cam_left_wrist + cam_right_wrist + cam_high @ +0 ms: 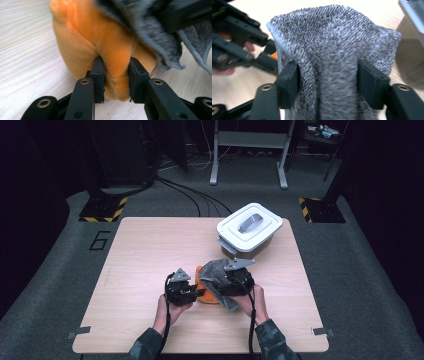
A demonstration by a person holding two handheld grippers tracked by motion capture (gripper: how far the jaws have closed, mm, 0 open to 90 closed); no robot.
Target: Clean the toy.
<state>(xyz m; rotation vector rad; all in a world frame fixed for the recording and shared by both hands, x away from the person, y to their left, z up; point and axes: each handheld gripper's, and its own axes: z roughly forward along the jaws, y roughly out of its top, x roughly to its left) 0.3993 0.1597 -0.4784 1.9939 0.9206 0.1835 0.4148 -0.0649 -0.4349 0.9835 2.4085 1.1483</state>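
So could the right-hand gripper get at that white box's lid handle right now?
Probably yes: the lidded box sits just beyond the right gripper with bare table between. But the grey cloth is still between its jaws.

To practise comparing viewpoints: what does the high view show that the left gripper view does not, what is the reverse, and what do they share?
The high view adds the white lidded box at the far right of the table, plus the table's edges and the floor. The left gripper view adds close detail: the left gripper pinching a fold of the orange cloth. Both show the orange cloth, the grey cloth lying over it, and the table.
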